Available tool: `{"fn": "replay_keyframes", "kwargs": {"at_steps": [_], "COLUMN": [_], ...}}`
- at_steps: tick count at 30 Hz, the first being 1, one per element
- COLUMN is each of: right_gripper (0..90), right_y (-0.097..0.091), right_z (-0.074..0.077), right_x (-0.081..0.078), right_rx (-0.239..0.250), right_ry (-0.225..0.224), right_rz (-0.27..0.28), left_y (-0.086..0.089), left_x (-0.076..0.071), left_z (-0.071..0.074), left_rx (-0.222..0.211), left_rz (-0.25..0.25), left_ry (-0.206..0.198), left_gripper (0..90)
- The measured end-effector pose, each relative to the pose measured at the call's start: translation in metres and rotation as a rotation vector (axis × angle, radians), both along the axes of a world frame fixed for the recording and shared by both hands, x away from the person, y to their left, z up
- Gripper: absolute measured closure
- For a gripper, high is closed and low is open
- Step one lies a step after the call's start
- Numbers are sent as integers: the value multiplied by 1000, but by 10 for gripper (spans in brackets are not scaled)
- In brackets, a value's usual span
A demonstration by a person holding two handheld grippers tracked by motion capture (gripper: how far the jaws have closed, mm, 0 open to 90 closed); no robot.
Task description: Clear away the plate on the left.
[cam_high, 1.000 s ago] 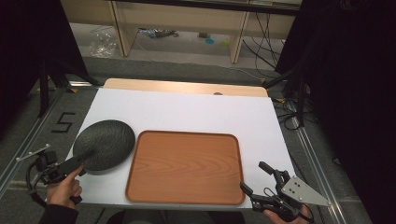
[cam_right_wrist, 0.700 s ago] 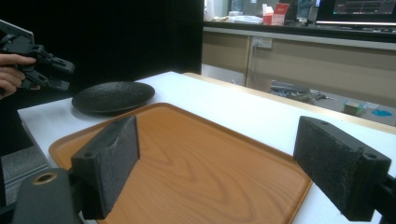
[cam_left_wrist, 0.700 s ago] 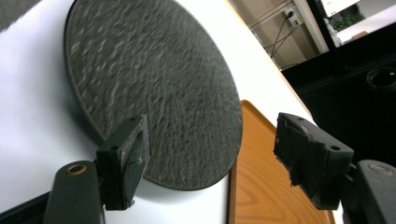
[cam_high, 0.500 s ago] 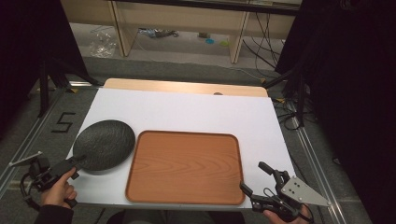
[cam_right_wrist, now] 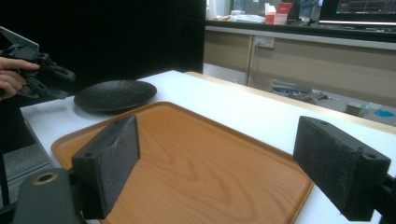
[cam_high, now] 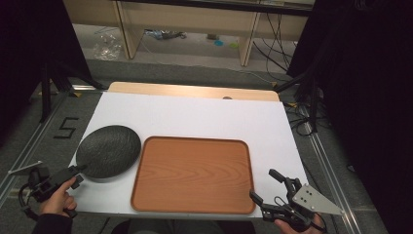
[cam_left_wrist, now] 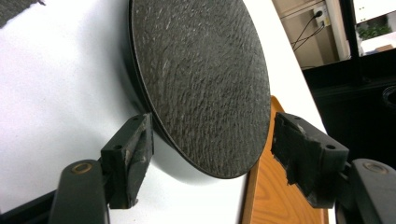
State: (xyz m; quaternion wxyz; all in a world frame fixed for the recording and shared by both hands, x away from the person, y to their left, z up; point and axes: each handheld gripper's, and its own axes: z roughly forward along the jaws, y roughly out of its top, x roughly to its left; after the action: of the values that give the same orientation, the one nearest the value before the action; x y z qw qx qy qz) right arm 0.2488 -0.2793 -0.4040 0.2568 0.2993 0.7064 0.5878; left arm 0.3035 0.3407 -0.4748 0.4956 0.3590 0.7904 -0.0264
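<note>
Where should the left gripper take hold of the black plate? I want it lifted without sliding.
Probably the near rim of the black plate, from the table's left front corner. It lies flat, and its raised edge leaves room for one jaw beneath. The left gripper already straddles that edge, open.

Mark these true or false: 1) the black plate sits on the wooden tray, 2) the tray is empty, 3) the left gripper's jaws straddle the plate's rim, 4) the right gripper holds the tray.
1) False. The black plate lies on the white table, left of the wooden tray.
2) True. Nothing lies on the tray.
3) True. The left gripper has one jaw on each side of the plate's near rim; its jaws have just been closing a little and are not yet clamped.
4) False. The right gripper hangs open by the tray's near right corner, gripping nothing.
</note>
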Motion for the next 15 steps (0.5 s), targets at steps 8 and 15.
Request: {"fn": "replay_keyframes", "kwargs": {"at_steps": [8,15], "right_gripper": [157,158], "right_y": [0,2], "right_z": [0,0], "right_x": [0,-1], "right_rx": [6,-6], "right_ry": [-7,-4], "right_rz": [-4,9], "left_y": [8,5], "left_x": [6,10], "left_z": [-10,-19], "left_rx": [-41,-132], "left_rz": [30,15], "left_ry": [41,55], "left_gripper": [322,344]}}
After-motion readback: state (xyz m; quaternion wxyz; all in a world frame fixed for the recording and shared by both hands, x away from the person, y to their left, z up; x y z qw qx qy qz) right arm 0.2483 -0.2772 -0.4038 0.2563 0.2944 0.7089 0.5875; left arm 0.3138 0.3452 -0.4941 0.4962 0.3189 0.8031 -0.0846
